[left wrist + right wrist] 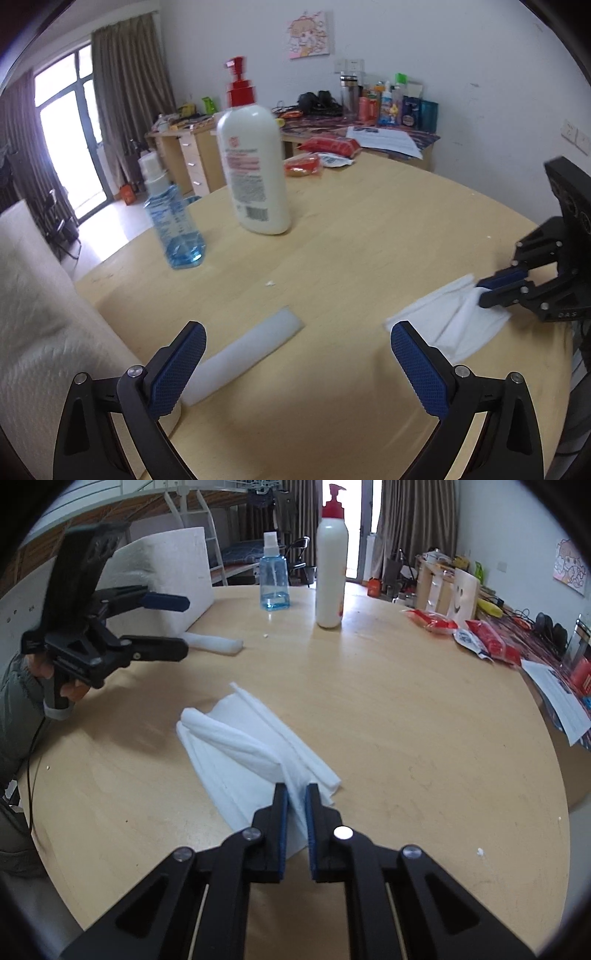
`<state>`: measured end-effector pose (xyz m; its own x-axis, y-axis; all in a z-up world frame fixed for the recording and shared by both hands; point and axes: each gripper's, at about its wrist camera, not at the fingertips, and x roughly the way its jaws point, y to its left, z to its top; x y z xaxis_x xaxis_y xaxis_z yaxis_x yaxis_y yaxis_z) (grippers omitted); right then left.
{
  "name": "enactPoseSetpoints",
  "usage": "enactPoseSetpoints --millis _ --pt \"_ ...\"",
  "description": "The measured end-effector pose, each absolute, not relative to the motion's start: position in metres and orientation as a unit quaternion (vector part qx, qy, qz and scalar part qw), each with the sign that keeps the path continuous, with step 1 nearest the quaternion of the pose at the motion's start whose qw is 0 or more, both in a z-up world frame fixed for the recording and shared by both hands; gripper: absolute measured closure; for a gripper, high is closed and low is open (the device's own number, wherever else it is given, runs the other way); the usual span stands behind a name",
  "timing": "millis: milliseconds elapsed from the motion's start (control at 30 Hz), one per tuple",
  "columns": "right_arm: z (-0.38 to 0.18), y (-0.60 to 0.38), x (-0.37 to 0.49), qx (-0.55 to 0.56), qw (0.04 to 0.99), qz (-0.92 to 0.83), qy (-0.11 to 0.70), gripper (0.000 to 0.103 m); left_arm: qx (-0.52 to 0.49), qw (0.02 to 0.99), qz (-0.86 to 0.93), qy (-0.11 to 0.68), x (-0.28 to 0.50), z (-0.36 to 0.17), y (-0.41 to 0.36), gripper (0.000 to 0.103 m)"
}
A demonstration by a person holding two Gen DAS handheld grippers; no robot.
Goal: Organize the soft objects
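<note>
right gripper (296,794): nearly closed, pinching white cloth (251,753) near table (406,738) edge | left gripper (297,347): wide open, empty, above foam strip (243,354) | advice: lift cloth slowly, keep fold together

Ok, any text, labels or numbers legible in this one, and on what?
"DAS", faint: body of the right gripper, its tongs shut on the white cloth.
White pump bottle: red print and a barcode, too blurred to read.
Blue spray bottle: label blurred.
Printed sheet: too small.
Red packets: print unreadable.
Wall picture: cartoon, no readable words.
</note>
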<state>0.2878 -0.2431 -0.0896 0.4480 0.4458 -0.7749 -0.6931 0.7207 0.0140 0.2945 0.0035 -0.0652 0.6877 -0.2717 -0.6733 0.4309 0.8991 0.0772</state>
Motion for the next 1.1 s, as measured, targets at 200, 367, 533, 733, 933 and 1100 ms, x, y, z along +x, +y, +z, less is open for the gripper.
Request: enactPoseSetpoints --millis 200,367,533,733,933,1100 --pt "-0.09 -0.241 0.29 -0.148 0.836 0.345 0.401 0.091 0.114 0.905 -0.184 0.367 0.306 -0.076 0.018 0.003" --pt "-0.091 -0.242 0.289 -0.15 0.834 0.347 0.402 0.091 0.134 0.89 -0.194 0.391 0.322 -0.089 0.019 0.023" --pt "-0.091 -0.243 0.289 -0.147 0.834 0.349 0.402 0.091 0.119 0.878 -0.205 0.416 0.334 -0.097 0.026 0.034" --pt "-0.091 -0.241 0.291 -0.146 0.833 0.349 0.404 0.091 0.106 0.875 -0.204 0.426 0.334 -0.094 0.031 0.059" --pt "-0.091 -0.241 0.29 -0.147 0.834 0.347 0.404 0.091 0.116 0.875 -0.183 0.433 0.331 -0.091 0.029 0.081" --pt "-0.085 -0.243 0.288 -0.135 0.839 0.35 0.394 0.091 0.103 0.879 -0.188 0.426 0.319 -0.086 0.025 0.092"
